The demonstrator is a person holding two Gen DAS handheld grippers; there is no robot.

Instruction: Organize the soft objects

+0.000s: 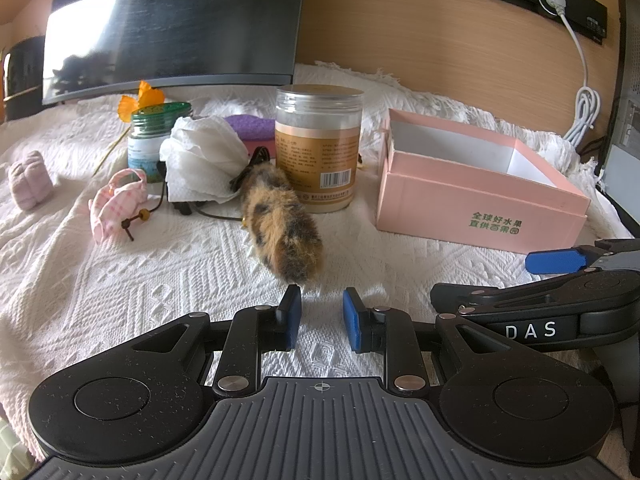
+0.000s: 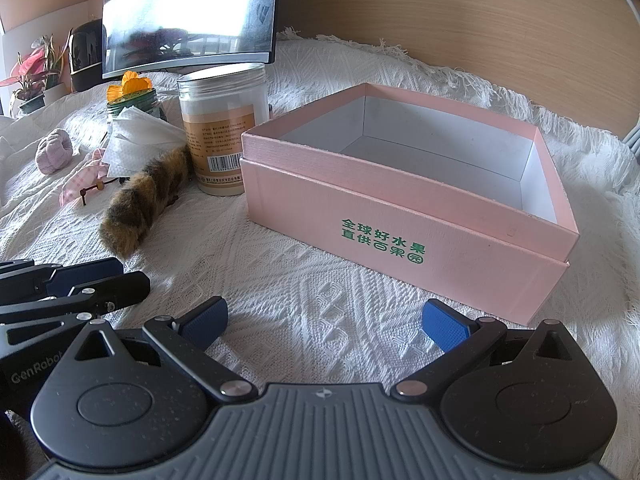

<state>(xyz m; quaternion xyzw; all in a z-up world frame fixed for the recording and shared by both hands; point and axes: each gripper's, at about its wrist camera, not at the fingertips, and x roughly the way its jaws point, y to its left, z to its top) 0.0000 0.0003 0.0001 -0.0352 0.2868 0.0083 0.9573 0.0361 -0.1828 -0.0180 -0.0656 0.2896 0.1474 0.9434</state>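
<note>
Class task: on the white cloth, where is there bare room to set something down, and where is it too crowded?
Bare white woven cloth lies between the furry brown tail-shaped toy and the open pink cardboard box, running to the right tongs. The box interior looks empty. Crowded: the crumpled white tissue, clear plastic jar and pink checked pouch cluster.

Bright daylight throughout. Strong glare is reflected off the monitor (image 2: 188,12) screen, blown out in the right wrist view. Soft shadows are cast on the white tablecloth (image 1: 160,280). Fisheye bending is seen at edges; focus is sharp.
</note>
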